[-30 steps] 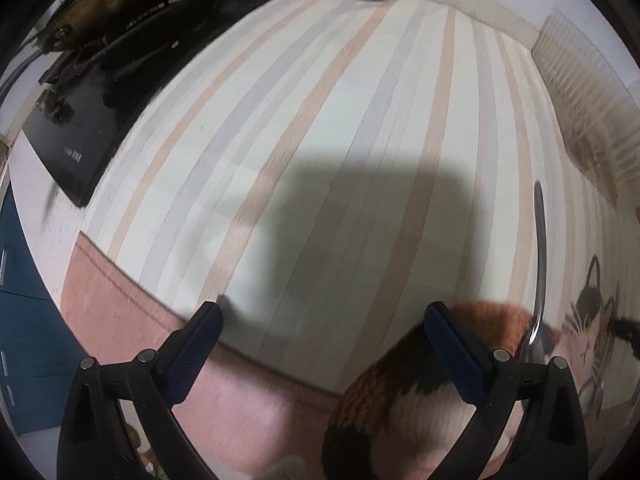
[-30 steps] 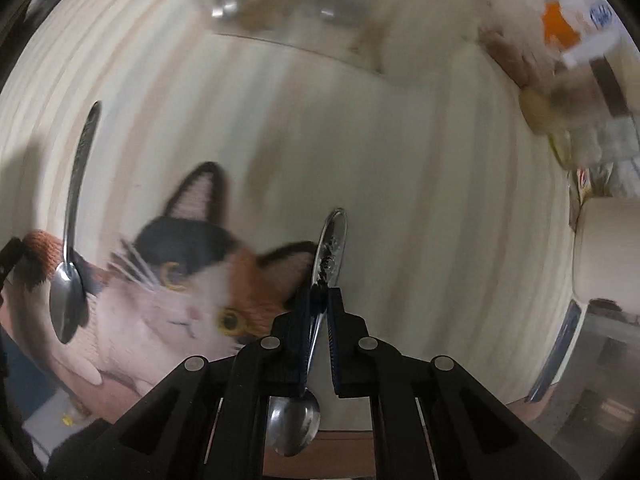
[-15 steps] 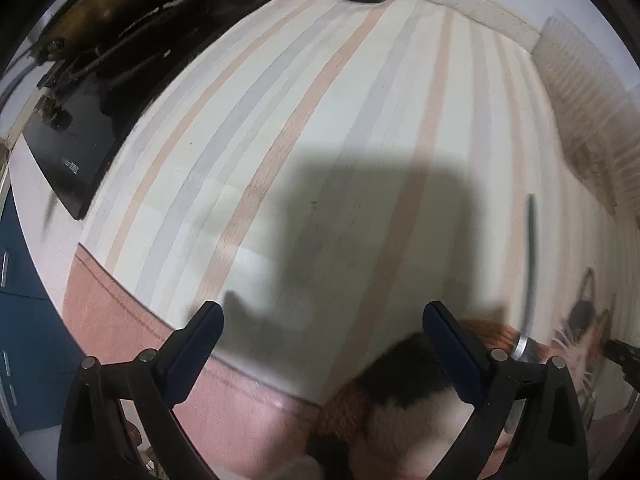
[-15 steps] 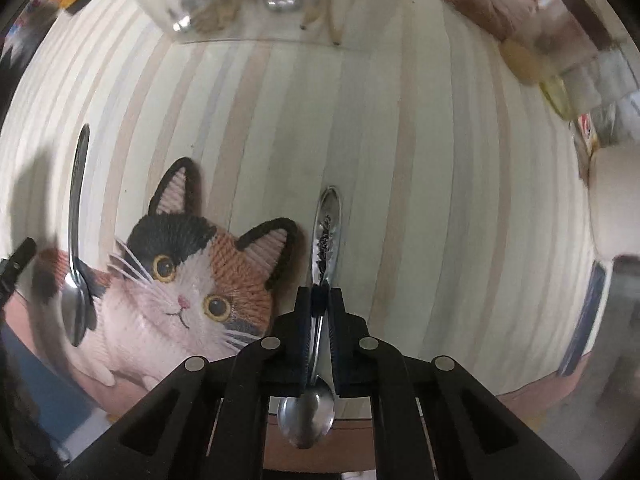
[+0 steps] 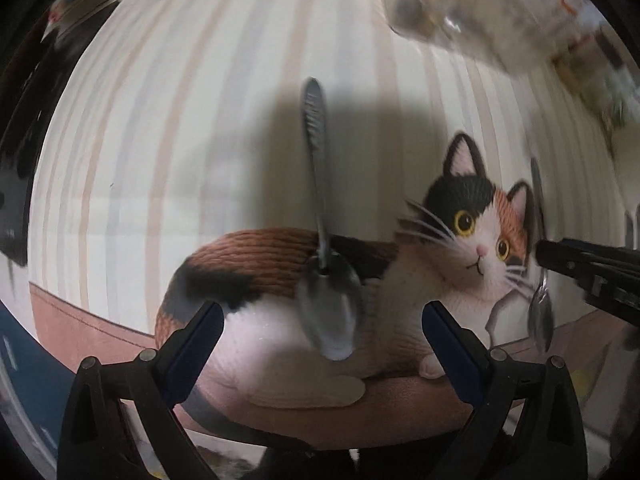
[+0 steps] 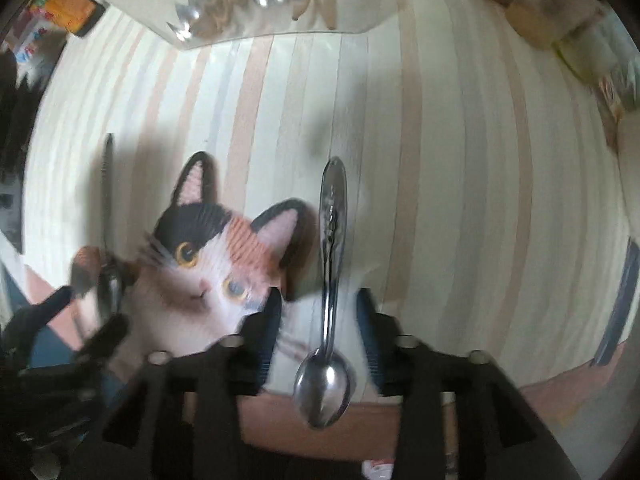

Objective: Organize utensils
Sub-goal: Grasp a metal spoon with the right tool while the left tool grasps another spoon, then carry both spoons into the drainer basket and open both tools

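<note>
Two steel spoons lie on a striped mat with a calico cat picture [image 5: 472,240]. One spoon [image 5: 324,264] lies between the fingers of my open left gripper [image 5: 320,320], bowl toward me, untouched. The other spoon [image 6: 328,312] lies between the jaws of my right gripper [image 6: 320,312], which stand open on either side of its handle. The first spoon also shows in the right wrist view [image 6: 107,240], with the left gripper [image 6: 80,320] beside it. The right gripper shows at the right edge of the left wrist view [image 5: 560,264].
A clear container [image 6: 264,4] holding several utensils stands at the far edge of the mat. Jars and packages [image 6: 568,40] crowd the far right. A dark stove edge [image 5: 16,160] lies at the left. The mat's pink border [image 6: 560,396] runs along the near edge.
My right gripper has opened and let go of its spoon, which now lies on the mat. My left gripper has swung right, so the other spoon sits between its fingers.
</note>
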Available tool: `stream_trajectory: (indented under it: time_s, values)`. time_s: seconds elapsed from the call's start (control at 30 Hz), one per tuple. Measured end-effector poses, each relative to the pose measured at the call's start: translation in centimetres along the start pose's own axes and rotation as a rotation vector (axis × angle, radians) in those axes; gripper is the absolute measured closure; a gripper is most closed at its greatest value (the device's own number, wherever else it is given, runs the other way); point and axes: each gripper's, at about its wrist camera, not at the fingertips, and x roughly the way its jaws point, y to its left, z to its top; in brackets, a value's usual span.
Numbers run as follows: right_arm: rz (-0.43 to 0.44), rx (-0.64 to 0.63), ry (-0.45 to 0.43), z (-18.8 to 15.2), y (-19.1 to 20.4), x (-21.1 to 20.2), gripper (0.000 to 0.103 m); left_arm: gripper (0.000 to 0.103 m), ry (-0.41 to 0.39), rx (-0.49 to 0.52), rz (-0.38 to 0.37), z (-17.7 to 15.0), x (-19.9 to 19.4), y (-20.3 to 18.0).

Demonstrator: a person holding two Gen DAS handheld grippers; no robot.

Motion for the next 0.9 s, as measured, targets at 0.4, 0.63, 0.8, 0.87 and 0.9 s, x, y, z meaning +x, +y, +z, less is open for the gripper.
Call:
stream_trajectory:
  time_s: [0.4,0.63,0.8,0.87,0.9]
  values:
    - [-0.114,-0.026,-0.037,-4.6,0.5,0.7,0.079,0.07,-0.006,0.006,0.036,1.1,0.1,-1.3]
    - [-0.094,-0.003,-0.073,-5.0,-0.5,0.3,0.097,0.071,-0.023,-0.008,0.035,-0.8,0.0,-0.9]
    - [-0.044,0.035,-0.102,-4.7,-3.4,-1.6,0.097,0.071,-0.037,-0.022,0.029,-2.0,-1.8,0.4]
    - [-0.022,0.051,-0.117,-4.7,-4.3,-2.5,0.099,0.071,-0.047,-0.024,0.029,-2.0,-2.6,0.4]
    - [-0.003,0.061,-0.123,-4.7,-4.9,-3.1,0.101,0.071,-0.056,-0.024,0.029,-2.3,-3.3,0.6]
